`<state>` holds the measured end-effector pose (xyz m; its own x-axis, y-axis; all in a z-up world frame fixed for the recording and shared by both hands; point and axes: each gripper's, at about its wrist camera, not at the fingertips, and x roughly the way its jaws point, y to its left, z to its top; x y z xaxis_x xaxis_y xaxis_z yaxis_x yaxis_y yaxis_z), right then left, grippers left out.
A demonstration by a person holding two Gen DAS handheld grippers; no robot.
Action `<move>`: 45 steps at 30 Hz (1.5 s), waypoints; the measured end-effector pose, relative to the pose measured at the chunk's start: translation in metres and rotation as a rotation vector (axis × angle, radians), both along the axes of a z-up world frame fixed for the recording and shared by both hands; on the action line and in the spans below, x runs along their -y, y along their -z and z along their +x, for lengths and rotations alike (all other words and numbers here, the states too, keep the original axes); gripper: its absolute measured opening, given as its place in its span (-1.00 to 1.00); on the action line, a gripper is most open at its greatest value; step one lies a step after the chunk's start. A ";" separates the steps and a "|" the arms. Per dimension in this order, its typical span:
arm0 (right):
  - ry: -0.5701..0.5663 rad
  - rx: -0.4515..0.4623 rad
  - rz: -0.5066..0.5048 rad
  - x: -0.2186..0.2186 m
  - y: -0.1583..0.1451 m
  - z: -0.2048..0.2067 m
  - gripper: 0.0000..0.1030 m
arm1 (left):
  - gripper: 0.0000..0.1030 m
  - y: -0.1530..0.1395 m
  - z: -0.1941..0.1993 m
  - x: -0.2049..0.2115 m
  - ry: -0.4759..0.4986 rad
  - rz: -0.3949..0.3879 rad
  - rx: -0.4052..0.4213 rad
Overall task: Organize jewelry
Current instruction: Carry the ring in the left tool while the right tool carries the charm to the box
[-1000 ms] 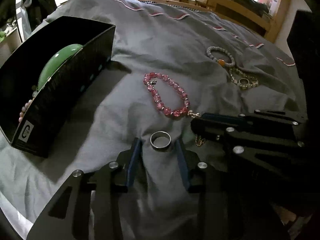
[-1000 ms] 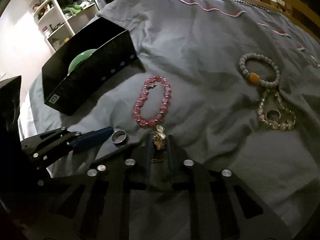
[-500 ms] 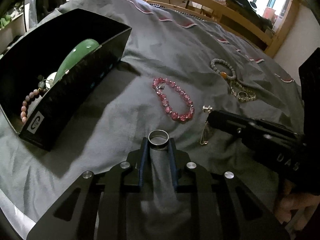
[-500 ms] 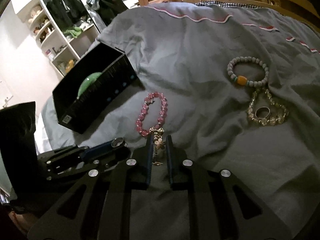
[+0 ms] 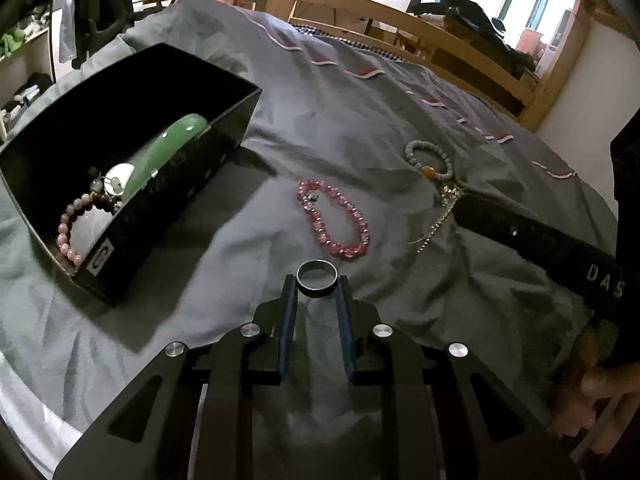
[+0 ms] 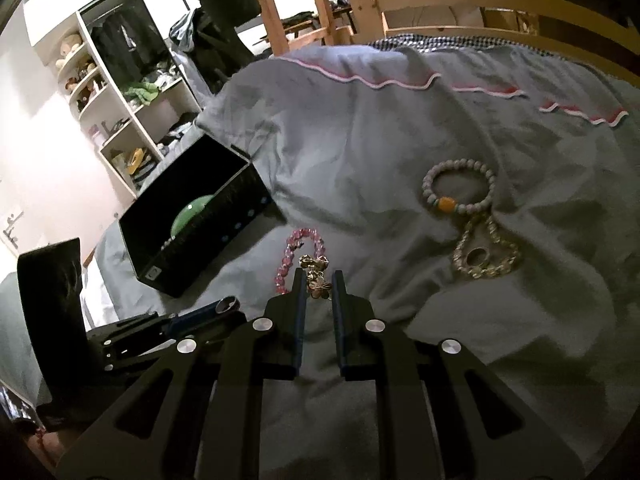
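Note:
My left gripper [image 5: 317, 285] is shut on a silver ring [image 5: 317, 275] and holds it above the grey bedspread; the ring also shows in the right wrist view [image 6: 227, 304]. My right gripper [image 6: 317, 280] is shut on a gold flower chain [image 6: 318, 283], lifted above the bed; the chain hangs from it in the left wrist view [image 5: 436, 224]. A black box [image 5: 168, 196] at the left holds a green bangle [image 5: 168, 148] and a pink bead bracelet [image 5: 66, 232]. A pink bead bracelet [image 5: 332, 220] lies on the bed ahead.
A grey bead bracelet with an orange bead [image 6: 458, 192] and a yellow bead bracelet with a ring inside it [image 6: 484, 258] lie at the right of the bed. A wooden bed frame [image 5: 420, 36] runs behind. White shelves [image 6: 116, 120] stand at the left.
The left gripper closed on the silver ring and lifted it. The right gripper rose with the gold chain, pulling it off the bed. Both views have risen away from the bedspread.

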<state>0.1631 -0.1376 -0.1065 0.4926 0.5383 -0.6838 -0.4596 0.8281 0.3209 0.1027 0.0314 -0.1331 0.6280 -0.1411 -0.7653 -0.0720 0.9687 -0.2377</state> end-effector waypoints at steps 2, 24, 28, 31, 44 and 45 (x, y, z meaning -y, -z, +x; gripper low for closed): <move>0.007 0.009 0.001 0.002 -0.007 -0.002 -0.74 | -0.63 -0.005 -0.002 0.002 0.007 0.000 0.008; 0.026 0.113 -0.005 0.007 -0.077 -0.023 -0.74 | -0.63 -0.071 -0.021 -0.006 -0.002 0.035 0.100; 0.022 0.132 -0.005 0.004 -0.089 -0.023 -0.74 | -0.63 -0.085 -0.024 -0.010 -0.017 0.048 0.112; 0.017 0.150 -0.008 0.000 -0.098 -0.024 -0.74 | -0.63 -0.093 -0.024 -0.016 -0.028 0.048 0.116; -0.020 0.201 -0.018 -0.023 -0.128 -0.019 -0.74 | -0.63 -0.120 -0.026 -0.056 -0.118 0.082 0.144; -0.026 0.202 -0.018 -0.027 -0.129 -0.018 -0.74 | -0.63 -0.122 -0.026 -0.059 -0.123 0.085 0.145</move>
